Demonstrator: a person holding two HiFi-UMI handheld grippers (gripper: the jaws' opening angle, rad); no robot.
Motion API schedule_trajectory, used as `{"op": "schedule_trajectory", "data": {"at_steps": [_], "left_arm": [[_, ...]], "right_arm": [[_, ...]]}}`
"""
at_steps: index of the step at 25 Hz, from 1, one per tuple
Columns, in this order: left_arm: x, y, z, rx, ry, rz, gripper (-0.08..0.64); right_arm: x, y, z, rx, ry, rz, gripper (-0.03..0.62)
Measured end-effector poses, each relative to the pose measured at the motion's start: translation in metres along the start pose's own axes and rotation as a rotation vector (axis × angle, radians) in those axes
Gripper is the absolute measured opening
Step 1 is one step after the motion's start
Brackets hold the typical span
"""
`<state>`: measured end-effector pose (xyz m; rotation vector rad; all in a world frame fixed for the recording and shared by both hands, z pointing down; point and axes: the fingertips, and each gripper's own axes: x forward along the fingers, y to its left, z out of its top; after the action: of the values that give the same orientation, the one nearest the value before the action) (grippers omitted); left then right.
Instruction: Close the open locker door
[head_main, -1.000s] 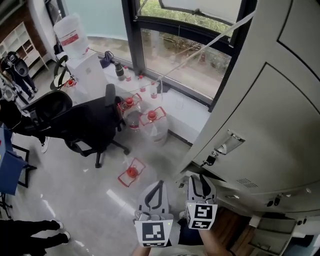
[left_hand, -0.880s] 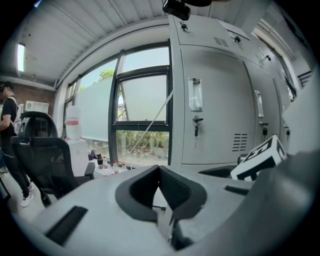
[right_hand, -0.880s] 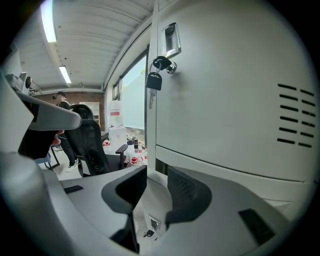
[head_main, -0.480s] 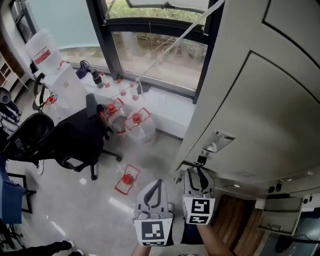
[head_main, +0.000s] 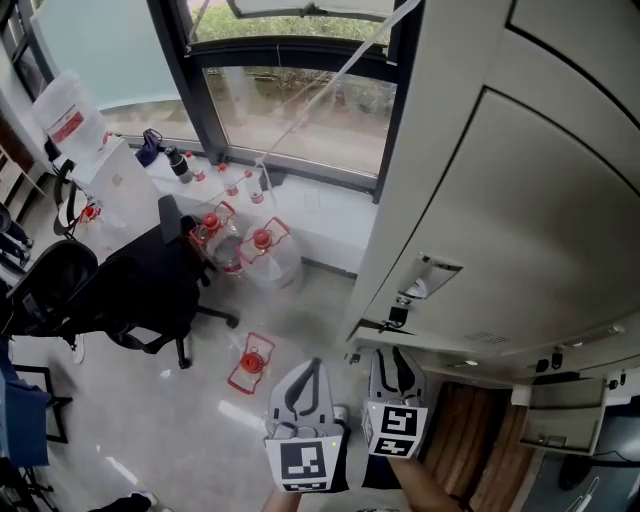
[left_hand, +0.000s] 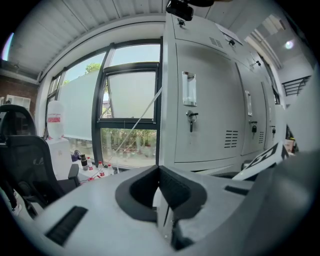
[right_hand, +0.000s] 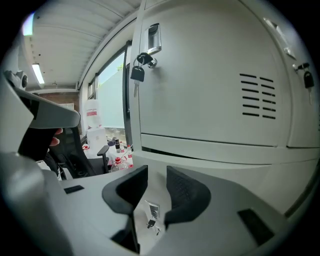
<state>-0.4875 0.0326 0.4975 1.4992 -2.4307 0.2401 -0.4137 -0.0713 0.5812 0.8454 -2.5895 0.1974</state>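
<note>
The open locker door (head_main: 520, 200) stands straight ahead of both tools. Its grey outer face is turned towards them, and its handle (head_main: 428, 272) and dangling key (head_main: 397, 316) sit on the edge nearest the window (head_main: 290, 110). The left hand-held gripper (left_hand: 159, 169) is clenched on nothing, just below the door towards its window edge. The right hand-held gripper (right_hand: 157, 171), under the door's lower edge, is released. Its jaws have just drawn in a little, and nothing is between them. I'd judge this to be the approach before the push. It should go best with a flat side laid on the face close to the handle, where the leverage is greatest, then one steady shove until the door seats. The tool should keep clear of the key so it neither snags nor turns. I cannot see the edge the door swings on or what lies behind it. How far it hangs open is hard to judge, since its top is cut off and the wide lenses bend every line.
</note>
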Motion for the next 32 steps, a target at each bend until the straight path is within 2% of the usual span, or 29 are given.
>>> {"op": "schedule_trajectory", "data": {"at_steps": [4, 14, 24, 32], "left_arm": [[0.000, 0.000, -0.001, -0.020, 0.008, 0.003, 0.000], [0.003, 0.003, -0.002, 0.032, 0.001, -0.016, 0.000], [0.007, 0.000, 0.007, -0.008, 0.003, -0.023, 0.000], [0.005, -0.017, 0.016, 0.036, -0.026, -0.086, 0.000]], "right_arm": [[0.008, -0.004, 0.000, 0.012, -0.001, -0.006, 0.123], [0.024, -0.015, 0.006, 0.034, 0.001, -0.030, 0.121], [0.026, -0.017, 0.007, 0.046, 0.005, -0.032, 0.120], [-0.003, -0.019, 0.014, 0.080, -0.040, -0.009, 0.126]]}}
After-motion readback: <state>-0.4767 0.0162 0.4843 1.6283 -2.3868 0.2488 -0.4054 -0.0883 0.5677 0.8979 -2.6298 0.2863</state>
